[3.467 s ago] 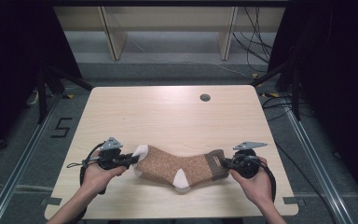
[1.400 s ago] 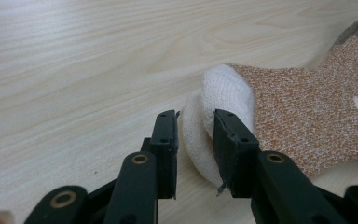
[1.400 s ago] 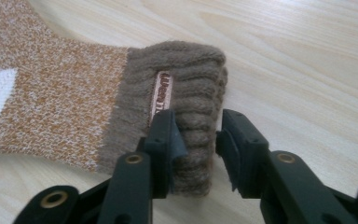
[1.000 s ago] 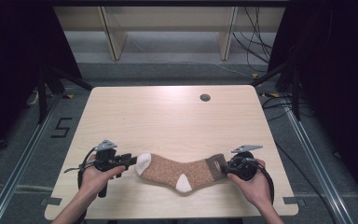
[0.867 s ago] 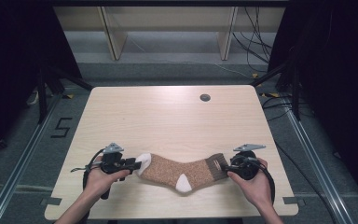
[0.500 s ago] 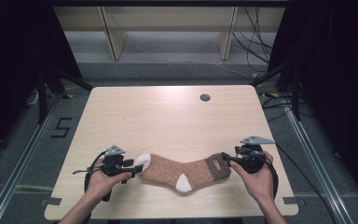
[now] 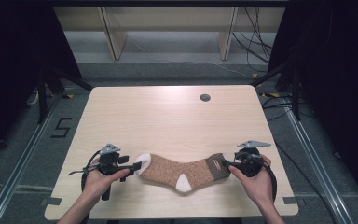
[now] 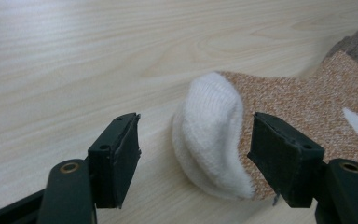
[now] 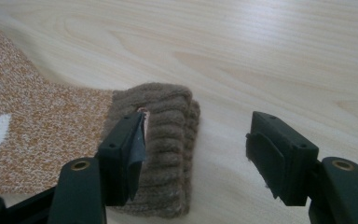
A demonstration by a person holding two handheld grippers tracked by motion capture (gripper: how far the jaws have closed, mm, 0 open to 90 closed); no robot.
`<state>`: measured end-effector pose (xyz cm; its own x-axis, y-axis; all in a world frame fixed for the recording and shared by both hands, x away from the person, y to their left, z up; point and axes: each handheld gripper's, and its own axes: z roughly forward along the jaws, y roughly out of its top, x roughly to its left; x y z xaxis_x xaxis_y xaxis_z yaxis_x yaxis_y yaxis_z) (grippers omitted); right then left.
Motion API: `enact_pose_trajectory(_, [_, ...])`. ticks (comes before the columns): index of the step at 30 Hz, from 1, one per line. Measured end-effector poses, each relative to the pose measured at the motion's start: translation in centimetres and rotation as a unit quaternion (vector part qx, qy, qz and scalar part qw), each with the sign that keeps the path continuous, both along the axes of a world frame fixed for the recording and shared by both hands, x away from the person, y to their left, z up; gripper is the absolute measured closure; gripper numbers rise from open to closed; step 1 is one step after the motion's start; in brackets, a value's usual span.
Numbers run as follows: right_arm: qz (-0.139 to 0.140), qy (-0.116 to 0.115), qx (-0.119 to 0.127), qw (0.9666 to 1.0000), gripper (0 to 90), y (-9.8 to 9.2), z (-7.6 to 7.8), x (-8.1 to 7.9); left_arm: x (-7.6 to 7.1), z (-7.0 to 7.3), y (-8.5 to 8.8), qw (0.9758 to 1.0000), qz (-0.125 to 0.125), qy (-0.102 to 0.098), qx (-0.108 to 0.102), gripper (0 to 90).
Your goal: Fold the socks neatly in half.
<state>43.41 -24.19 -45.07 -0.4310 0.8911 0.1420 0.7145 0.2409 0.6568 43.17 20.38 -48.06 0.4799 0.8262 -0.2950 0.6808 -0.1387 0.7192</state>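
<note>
**Sock flat on table, both grippers open at its ends**

Left gripper (image 8: 193,154): jaws spread wide, just been opening, pads clear of the cloth. White toe (image 8: 212,140) sitting in the gap between them, puffed up a little, touched by neither pad. Seen from above, left gripper (image 7: 133,166) level with the table, pointing right at the toe end, held in the left hand (image 7: 98,179), cable looping off behind it.

Right gripper (image 9: 196,154): jaws likewise wide apart, just been opening. Ribbed brown cuff (image 9: 165,140) lying partly in the gap; one pad over the ribbing, contact impossible to judge, the other pad well clear over bare wood. No clamp on the cloth. From above, right gripper (image 7: 224,164) pointing left at the cuff end, held in the right hand (image 7: 256,182), grey three-cornered plate on top.

Sock (image 7: 179,168) stretched out flat between the two grippers, near the front edge of the table (image 7: 168,116). Toe to the left, cuff to the right, white heel patch (image 7: 183,182) on the near side. Body orange-brown speckled knit, slightly bowed, the middle sagging toward the near edge.

Farther out: small dark round hole (image 7: 205,97) toward the far right of the tabletop, well apart from the sock.
</note>
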Motion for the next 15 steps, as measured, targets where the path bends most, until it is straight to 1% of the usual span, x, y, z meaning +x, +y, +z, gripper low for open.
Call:
enact_pose_trajectory(1, [0.007,0.004,0.001,1.0,37.6,-0.1,-0.1,0.1,0.1,-0.2,-0.1,0.9999,0.008,0.005,-0.01,32.1])
enact_pose_trajectory(2, [0.011,0.008,0.0,0.9999,40.2,-0.1,-0.1,0.2,0.1,-0.4,0.1,0.9998,0.01,0.012,-0.008,32.6])
enact_pose_trajectory(3, [0.009,-0.009,-0.001,0.9999,43.4,-0.1,-0.1,0.1,0.2,-0.6,0.2,0.9996,0.018,0.017,-0.013,33.0])
enact_pose_trajectory(4, [0.006,-0.015,0.001,0.9999,45.9,0.0,-0.1,-0.1,0.3,-0.8,0.2,0.9995,0.019,0.019,-0.016,33.0])
enact_pose_trajectory(5, [-0.001,-0.002,0.0,1.0,47.0,0.2,0.1,-0.3,0.3,-0.9,0.1,0.9993,0.026,0.021,-0.02,33.1])
enact_pose_trajectory(6, [0.006,-0.001,-0.001,1.0,47.8,0.2,0.1,-0.3,0.3,-0.9,0.1,0.9992,0.026,0.025,-0.018,33.2])
enact_pose_trajectory(7, [0.009,-0.004,-0.006,0.9999,49.0,0.2,0.0,-0.3,0.4,-0.8,0.0,0.9994,0.019,0.022,-0.015,33.2])
enact_pose_trajectory(8, [0.013,-0.002,-0.009,0.9999,49.9,0.3,0.0,-0.3,0.4,-0.8,-0.2,0.9996,0.015,0.019,-0.014,33.2])
enact_pose_trajectory(9, [0.016,0.003,-0.01,0.9998,50.2,0.4,-0.2,-0.3,0.4,-0.7,-0.3,0.9997,0.0,0.02,-0.011,32.9])
enact_pose_trajectory(11, [0.007,0.009,-0.022,0.9997,52.3,0.6,-0.3,-0.3,0.5,-0.8,-0.8,0.9995,0.0,0.016,-0.027,31.5])
enact_pose_trajectory(12, [0.0,0.016,-0.014,0.9998,53.3,0.8,-0.2,-0.5,0.6,-0.8,-0.7,0.9997,-0.006,0.016,-0.016,31.3])
enact_pose_trajectory(13, [0.003,0.015,-0.005,0.9999,54.0,0.9,-0.2,-0.6,0.7,-0.9,-0.7,0.9998,-0.009,0.017,-0.01,31.0])
enact_pose_trajectory(14, [0.007,0.012,-0.003,0.9999,55.0,1.0,-0.2,-0.5,0.8,-0.9,-0.7,0.9998,-0.009,0.018,-0.008,30.5])
enact_pose_trajectory(15, [0.013,0.017,-0.007,0.9997,56.2,1.1,0.0,-0.5,0.9,-1.0,-0.7,0.9997,-0.007,0.02,-0.008,30.4])
